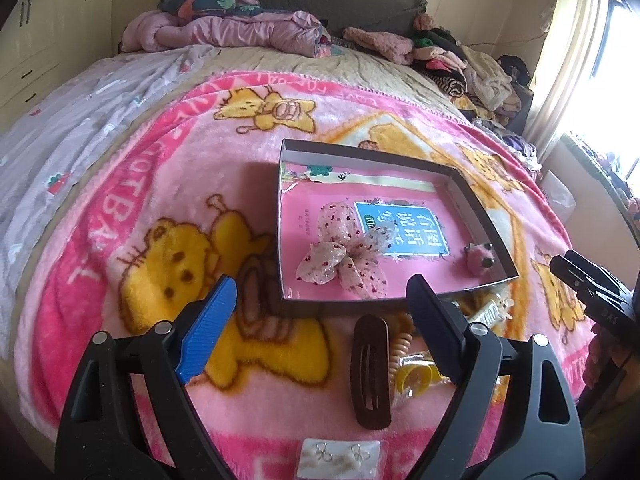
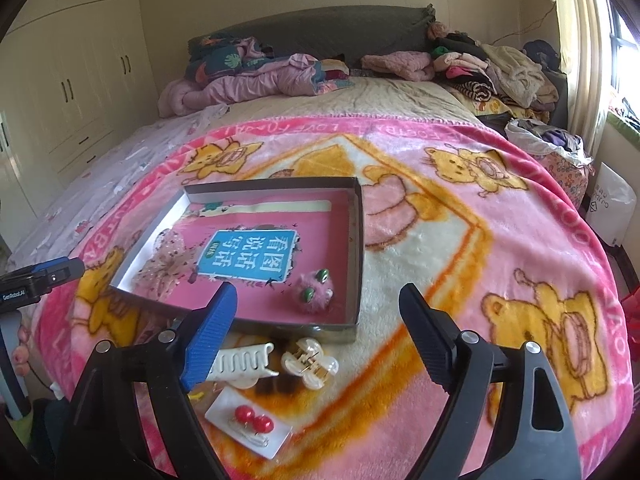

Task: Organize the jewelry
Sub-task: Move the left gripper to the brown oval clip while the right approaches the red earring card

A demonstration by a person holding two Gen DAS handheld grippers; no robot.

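Observation:
A shallow grey box (image 1: 486, 216) (image 2: 357, 240) with a pink book inside lies on the pink blanket. It holds a sheer spotted bow (image 1: 344, 254) (image 2: 164, 258) and a pink fuzzy clip (image 1: 480, 260) (image 2: 312, 292). My left gripper (image 1: 320, 308) is open and empty, above a brown hair clip (image 1: 370, 372), a coil tie (image 1: 400, 346), a yellow item in a bag (image 1: 416, 374) and an earring card (image 1: 340, 456). My right gripper (image 2: 316, 316) is open and empty, above a white comb clip (image 2: 244, 364), a cream claw clip (image 2: 308, 364) and red ball earrings on a card (image 2: 252, 420).
The blanket (image 2: 460, 280) covers a bed. Piled quilts (image 1: 224, 28) and clothes (image 2: 500, 68) lie at the headboard. Wardrobes (image 2: 68, 92) stand on the left, a window and a white bag (image 2: 612, 204) on the right.

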